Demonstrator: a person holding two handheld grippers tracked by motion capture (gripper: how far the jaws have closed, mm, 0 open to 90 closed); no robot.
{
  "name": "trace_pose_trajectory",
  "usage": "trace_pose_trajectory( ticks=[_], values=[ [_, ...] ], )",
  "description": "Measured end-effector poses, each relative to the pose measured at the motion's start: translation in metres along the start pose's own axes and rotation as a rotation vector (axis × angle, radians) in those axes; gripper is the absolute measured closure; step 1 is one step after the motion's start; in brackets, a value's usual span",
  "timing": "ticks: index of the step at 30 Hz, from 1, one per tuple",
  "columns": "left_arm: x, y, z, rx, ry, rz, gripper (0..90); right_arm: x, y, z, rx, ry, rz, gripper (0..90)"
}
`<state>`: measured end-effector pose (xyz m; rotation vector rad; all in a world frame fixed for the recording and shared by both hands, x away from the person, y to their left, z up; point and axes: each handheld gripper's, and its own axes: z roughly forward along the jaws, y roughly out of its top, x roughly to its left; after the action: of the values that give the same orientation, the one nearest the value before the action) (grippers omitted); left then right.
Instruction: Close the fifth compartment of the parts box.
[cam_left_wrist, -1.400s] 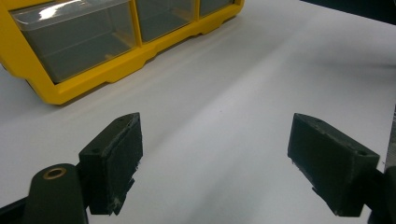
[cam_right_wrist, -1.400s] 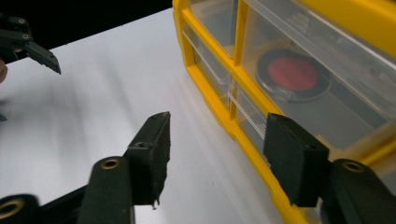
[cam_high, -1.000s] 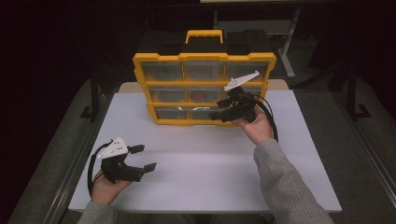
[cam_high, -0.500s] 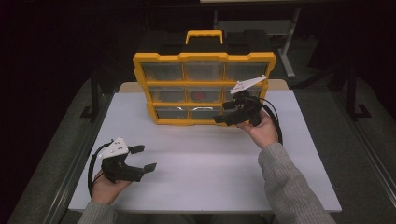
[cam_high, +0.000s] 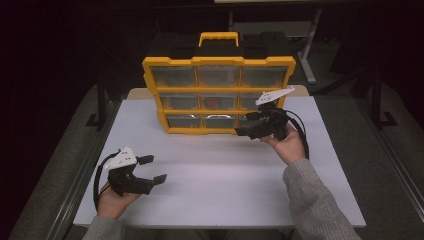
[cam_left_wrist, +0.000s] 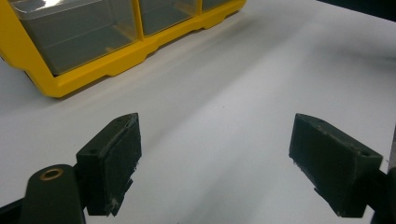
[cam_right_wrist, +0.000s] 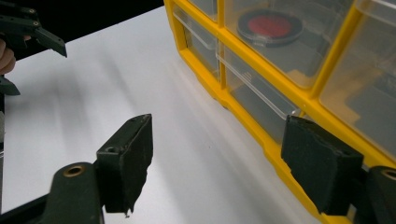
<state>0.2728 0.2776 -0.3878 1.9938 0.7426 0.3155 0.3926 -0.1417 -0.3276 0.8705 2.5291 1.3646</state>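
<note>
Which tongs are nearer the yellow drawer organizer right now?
Right. The right tongs sit open just in front of the yellow drawer organizer, at its lower right drawers. The left tongs are open at the table's near left, well apart from it.

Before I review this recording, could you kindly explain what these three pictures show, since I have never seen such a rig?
A person sits at a white table, holding a hand-held black two-jaw claw in each hand. One picture looks down from above. The other two come from cameras riding on the left claw and right claw, looking along their jaws. On the table stands a yellow plastic organiser box with clear drawers; one drawer holds a red round disc. Both claws are open and hold nothing.
</note>
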Motion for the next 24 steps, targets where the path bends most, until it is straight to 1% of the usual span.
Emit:
trace_pose_trajectory(
  ticks=[7,10,12,15,17,20,23,24],
  values=[
    [0.0,0.0,0.0,0.001,0.0,-0.003,16.8,-0.003,-0.012,-0.008,-0.009,-0.005,0.022,21.6],
    [0.0,-0.001,0.001,-0.001,0.001,-0.002,16.8,-0.005,-0.017,-0.01,-0.003,-0.002,0.038,21.2],
    [0.0,-0.001,0.001,0.006,0.002,-0.003,16.8,-0.006,-0.021,-0.011,-0.001,-0.002,0.047,20.7],
    [0.0,-0.001,0.002,0.009,0.004,-0.003,16.8,-0.008,-0.026,-0.013,-0.003,-0.004,0.049,19.1],
    [0.001,-0.002,0.002,0.011,0.005,0.001,16.8,-0.008,-0.03,-0.014,-0.01,-0.003,0.054,20.0],
    [0.002,-0.002,0.002,0.01,0.004,0.003,16.8,-0.009,-0.034,-0.016,-0.008,-0.003,0.058,19.9],
    [0.003,-0.002,0.001,0.026,0.005,0.009,16.8,-0.009,-0.039,-0.016,0.001,-0.002,0.064,18.4],
    [0.003,-0.003,0.001,0.024,0.006,0.008,16.8,-0.009,-0.041,-0.016,-0.001,-0.003,0.059,18.3]
  ],
)
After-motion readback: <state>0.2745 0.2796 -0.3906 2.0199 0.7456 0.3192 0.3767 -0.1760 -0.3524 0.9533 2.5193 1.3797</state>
